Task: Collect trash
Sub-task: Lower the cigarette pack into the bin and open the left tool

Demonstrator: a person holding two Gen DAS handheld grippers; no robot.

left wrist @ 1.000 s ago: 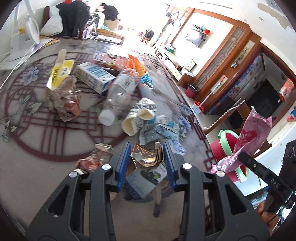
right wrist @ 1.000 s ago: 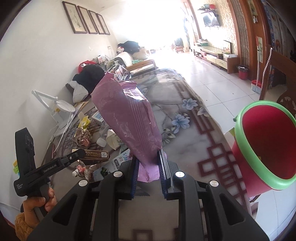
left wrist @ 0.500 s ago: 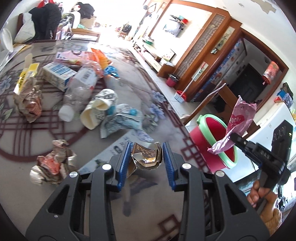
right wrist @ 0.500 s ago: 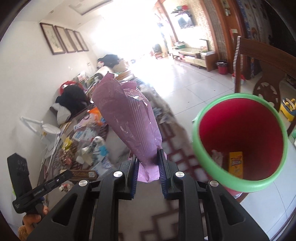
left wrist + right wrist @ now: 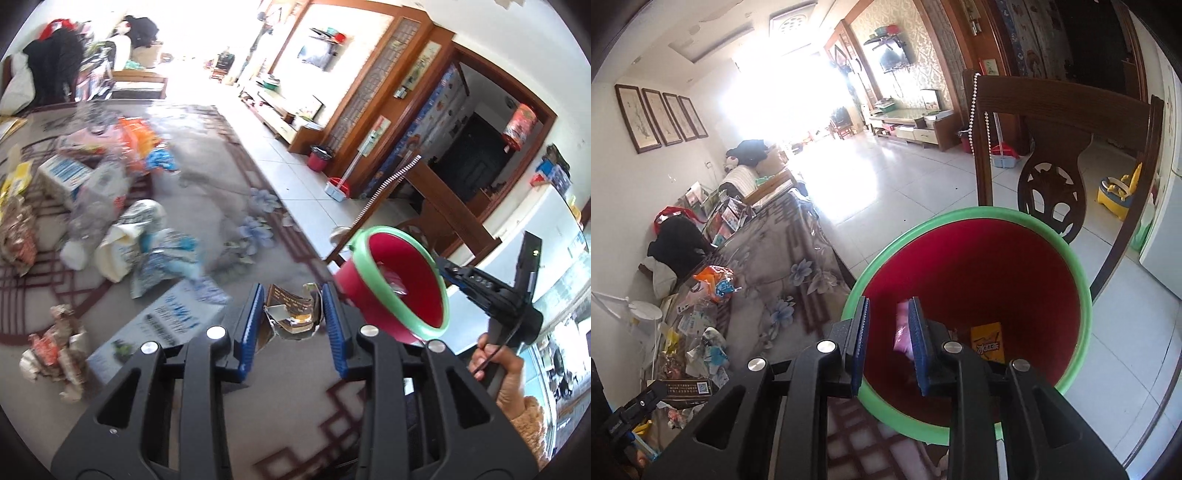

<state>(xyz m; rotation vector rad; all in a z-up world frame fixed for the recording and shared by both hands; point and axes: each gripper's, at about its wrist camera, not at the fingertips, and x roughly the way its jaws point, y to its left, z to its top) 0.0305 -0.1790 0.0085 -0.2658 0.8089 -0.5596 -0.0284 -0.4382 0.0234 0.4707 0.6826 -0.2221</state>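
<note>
The pink wrapper (image 5: 902,328) sits inside the red bin with the green rim (image 5: 979,295), seen blurred between the blue pads of my right tool (image 5: 891,343), whose jaws are opening; the pads no longer press on it, and the tool hangs just over the bin's near rim. A yellow packet (image 5: 988,341) lies on the bin's bottom beside the wrapper. My left tool (image 5: 291,325) is nearly closed, its jaws closing on a torn brown carton scrap (image 5: 291,314) pinched between the blue pads, held above the worktop (image 5: 288,398) just beside the bin (image 5: 402,288). From that view I see the right tool's black body (image 5: 491,291) reaching over the bin's far rim, with a hand (image 5: 502,373) in a tan sleeve gripping its handle. Further left on the worktop, covered by a grey floral cloth with dark red fretwork, lies the remaining litter: a flat blue-and-white box (image 5: 162,325), a crumpled wrapper (image 5: 55,347), a clear plastic bottle (image 5: 92,206), a paper cup (image 5: 129,236) and a milk carton (image 5: 62,177). Behind the bin stands a carved wooden chair (image 5: 1052,147) on a pale tiled floor (image 5: 905,184), and framed prints (image 5: 661,114) hang on the white wall.
</note>
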